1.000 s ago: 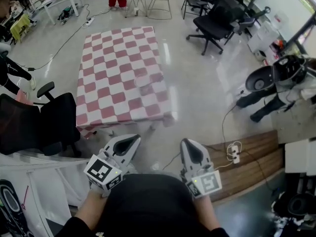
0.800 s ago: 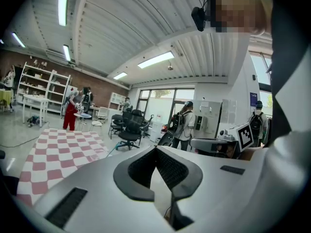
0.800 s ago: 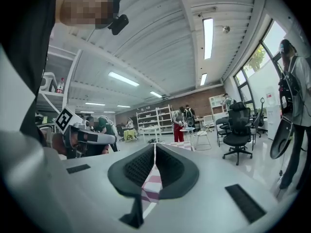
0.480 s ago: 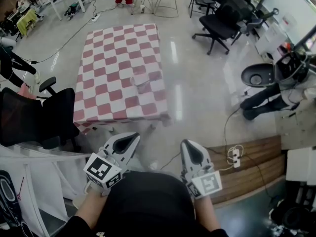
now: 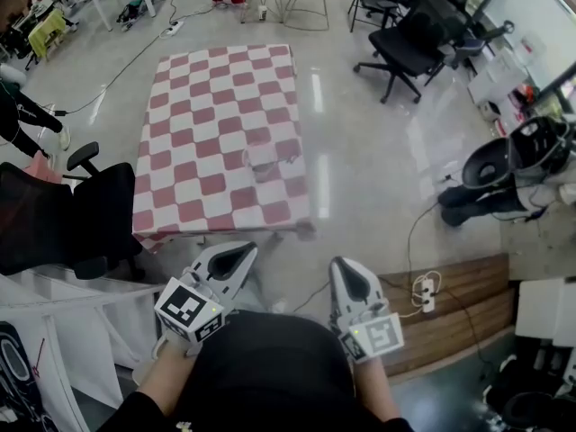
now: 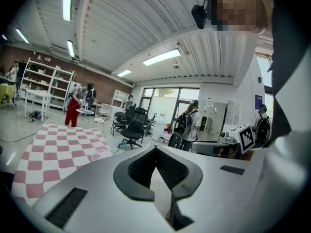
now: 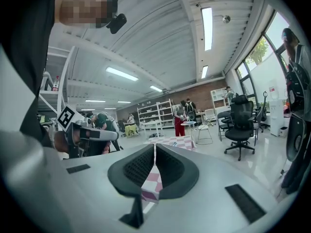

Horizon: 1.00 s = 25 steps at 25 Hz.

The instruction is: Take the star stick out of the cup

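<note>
Far from cup point(image 5: 261, 159): left gripper point(image 5: 239, 255), right gripper point(image 5: 346, 269), jaws together.

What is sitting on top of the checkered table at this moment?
A clear cup stands on the checkered tablecloth, near its right edge. What the cup holds is too small and blurred to make out, and the cloth covers the tabletop itself.

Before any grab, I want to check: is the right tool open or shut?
Shut. In the right gripper view the right tool shows its jaws meeting at the tips, nothing held between them.
</note>
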Motion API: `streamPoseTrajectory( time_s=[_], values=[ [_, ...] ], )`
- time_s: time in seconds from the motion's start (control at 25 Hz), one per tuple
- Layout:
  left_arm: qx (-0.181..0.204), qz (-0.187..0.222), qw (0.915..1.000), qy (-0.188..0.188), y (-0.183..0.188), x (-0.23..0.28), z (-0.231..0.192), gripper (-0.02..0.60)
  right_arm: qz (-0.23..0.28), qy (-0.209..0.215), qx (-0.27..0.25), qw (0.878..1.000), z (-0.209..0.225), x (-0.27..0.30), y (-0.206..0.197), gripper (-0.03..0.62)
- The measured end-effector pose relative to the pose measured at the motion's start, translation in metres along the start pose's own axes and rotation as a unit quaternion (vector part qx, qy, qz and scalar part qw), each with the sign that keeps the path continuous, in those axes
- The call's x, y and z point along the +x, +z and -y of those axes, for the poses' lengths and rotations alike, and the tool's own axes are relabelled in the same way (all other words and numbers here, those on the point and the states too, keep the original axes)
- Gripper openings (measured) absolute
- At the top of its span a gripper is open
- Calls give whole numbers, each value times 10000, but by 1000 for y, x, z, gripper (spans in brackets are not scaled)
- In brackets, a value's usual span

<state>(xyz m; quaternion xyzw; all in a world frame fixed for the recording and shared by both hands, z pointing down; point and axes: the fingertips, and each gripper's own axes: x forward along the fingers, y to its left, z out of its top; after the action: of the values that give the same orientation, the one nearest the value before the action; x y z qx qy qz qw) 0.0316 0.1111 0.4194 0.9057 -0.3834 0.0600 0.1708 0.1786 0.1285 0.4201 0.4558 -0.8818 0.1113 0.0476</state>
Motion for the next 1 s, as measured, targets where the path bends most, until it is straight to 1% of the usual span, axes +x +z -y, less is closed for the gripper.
streamPoseTrajectory(
  time_s=[0.24, 0.48, 0.8, 1.0],
  values=[
    [-88, 78, 9999, -62, 19, 18, -52, 40, -119, -126, -73, 9998, 12, 51, 10, 25],
    [-144, 122, 9996, -201, 37, 36, -107, 40, -267, -276, -145, 9992, 22, 106, 20, 25],
    [-181, 28, 9990, -400, 50, 50, -183, 40, -416, -562, -277, 9972, 39, 178, 27, 26],
    [-206, -23, 9980, -599, 55, 58, -212, 40, -552, -734, -288, 9954, 48, 212, 25, 29]
  ],
)
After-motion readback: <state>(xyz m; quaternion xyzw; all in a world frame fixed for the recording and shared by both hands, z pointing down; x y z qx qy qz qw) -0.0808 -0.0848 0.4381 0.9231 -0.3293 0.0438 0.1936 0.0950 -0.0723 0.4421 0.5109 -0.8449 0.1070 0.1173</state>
